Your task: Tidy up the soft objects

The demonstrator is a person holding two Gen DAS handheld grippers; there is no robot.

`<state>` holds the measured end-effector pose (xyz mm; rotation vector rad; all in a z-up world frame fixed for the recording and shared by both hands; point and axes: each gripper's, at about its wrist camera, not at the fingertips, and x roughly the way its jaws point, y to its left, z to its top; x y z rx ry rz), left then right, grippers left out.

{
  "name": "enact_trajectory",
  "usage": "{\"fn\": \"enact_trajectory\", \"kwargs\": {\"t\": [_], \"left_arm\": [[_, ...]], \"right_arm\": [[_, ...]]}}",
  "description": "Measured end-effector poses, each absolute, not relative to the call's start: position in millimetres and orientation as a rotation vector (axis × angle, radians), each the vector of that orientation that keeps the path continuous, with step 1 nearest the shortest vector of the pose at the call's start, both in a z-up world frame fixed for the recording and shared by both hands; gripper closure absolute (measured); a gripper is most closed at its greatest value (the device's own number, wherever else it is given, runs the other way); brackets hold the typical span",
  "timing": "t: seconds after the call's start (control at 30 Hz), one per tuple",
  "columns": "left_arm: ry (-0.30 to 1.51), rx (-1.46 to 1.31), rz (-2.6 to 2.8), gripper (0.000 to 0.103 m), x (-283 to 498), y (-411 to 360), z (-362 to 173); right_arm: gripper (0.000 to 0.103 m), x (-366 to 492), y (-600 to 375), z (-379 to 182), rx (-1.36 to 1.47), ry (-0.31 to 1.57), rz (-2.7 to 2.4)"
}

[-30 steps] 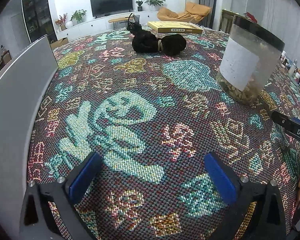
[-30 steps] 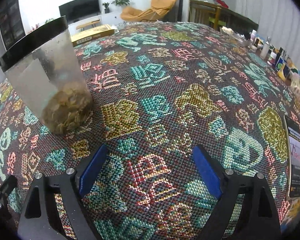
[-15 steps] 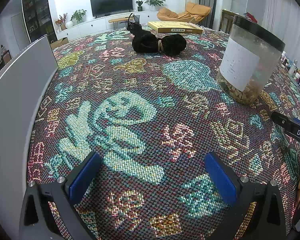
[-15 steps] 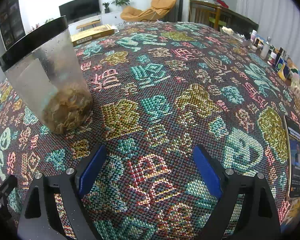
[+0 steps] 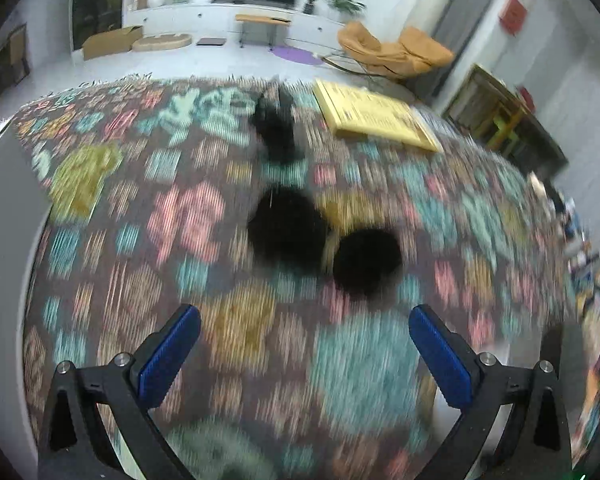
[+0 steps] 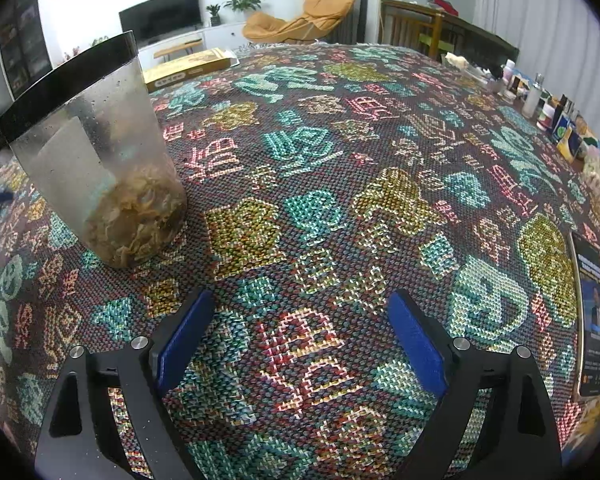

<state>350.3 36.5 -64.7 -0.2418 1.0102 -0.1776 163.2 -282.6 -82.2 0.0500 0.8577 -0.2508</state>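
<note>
A black fluffy soft thing [image 5: 288, 232] lies on the patterned woven tablecloth [image 5: 240, 332]. It is made of two round puffs joined by a tan band, the second puff [image 5: 366, 264] lying to the right. The left wrist view is motion-blurred. My left gripper [image 5: 303, 320] hovers just short of the puffs, open, with only cloth between its blue pads. A smaller black bundle [image 5: 278, 132] sits farther back. My right gripper [image 6: 300, 300] is over bare tablecloth [image 6: 308, 208], its jaws opening with nothing between them.
A clear jar [image 6: 100, 152] with a black rim and dried bits inside stands left of my right gripper. A yellow flat box [image 5: 374, 118] lies at the far edge. A phone [image 6: 592, 312] and several bottles [image 6: 540, 96] line the right side. A white panel [image 5: 4, 220] borders the left.
My left gripper has swept forward across the table, so the black puffs are now close in front and the jar has left its view. The right gripper has stayed in place.
</note>
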Motion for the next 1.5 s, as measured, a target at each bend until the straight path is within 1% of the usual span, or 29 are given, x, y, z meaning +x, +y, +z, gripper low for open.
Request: {"fn": "enact_trajectory", "kwargs": {"t": [0.1,0.23,0.3,0.37,0.5,0.53,0.57,0.6,0.63,0.67,0.73,0.83,1.0,1.17,1.23,1.27,1.3,1.37,1.5], "left_arm": [[1.057,-0.271,-0.144,0.0,393,30,-74],[1.106,-0.276,-0.066,0.0,416,27,-103],[1.042,-0.228,-0.036,0.0,417,20,-105],[1.027,-0.187,-0.018,0.0,418,13,-108],[1.04,-0.14,-0.004,0.0,428,5,-111],[1.046,-0.142,-0.016,0.002,430,6,-109],[1.034,-0.151,-0.03,0.02,430,8,-107],[1.005,-0.168,-0.051,0.053,428,11,-102],[1.004,-0.174,-0.063,0.066,429,14,-101],[1.017,-0.17,-0.066,0.072,428,17,-101],[1.014,-0.188,-0.098,0.074,421,26,-98],[1.033,-0.193,-0.154,0.075,401,39,-89],[1.071,-0.105,-0.264,0.075,339,55,-67],[1.15,0.077,-0.406,0.074,270,54,-52],[1.181,0.138,-0.422,0.068,248,52,-56],[1.194,0.156,-0.428,0.056,239,50,-59],[1.205,0.174,-0.431,0.033,232,50,-64],[1.204,0.197,-0.417,0.013,225,52,-70],[1.198,0.141,-0.38,0.013,222,62,-63]], "right_arm": [[0.01,163,-282,-82,0.049,0.858,-0.251],[0.01,163,-282,-82,0.05,0.858,-0.25],[0.01,163,-282,-82,0.049,0.858,-0.25],[0.01,163,-281,-82,0.049,0.859,-0.25],[0.01,163,-282,-82,0.05,0.859,-0.25],[0.01,163,-282,-82,0.05,0.859,-0.25],[0.01,163,-282,-82,0.05,0.859,-0.25],[0.01,163,-281,-82,0.05,0.859,-0.25],[0.009,163,-282,-82,0.049,0.859,-0.25],[0.009,164,-281,-82,0.05,0.859,-0.25],[0.009,163,-282,-82,0.05,0.859,-0.25],[0.009,164,-281,-82,0.049,0.859,-0.25],[0.009,163,-282,-82,0.05,0.859,-0.25],[0.009,164,-281,-82,0.05,0.859,-0.25],[0.009,163,-282,-82,0.049,0.859,-0.25],[0.009,164,-281,-82,0.05,0.859,-0.25],[0.009,164,-281,-82,0.05,0.859,-0.25],[0.009,164,-281,-82,0.05,0.86,-0.249],[0.009,164,-282,-82,0.05,0.86,-0.249]]}}
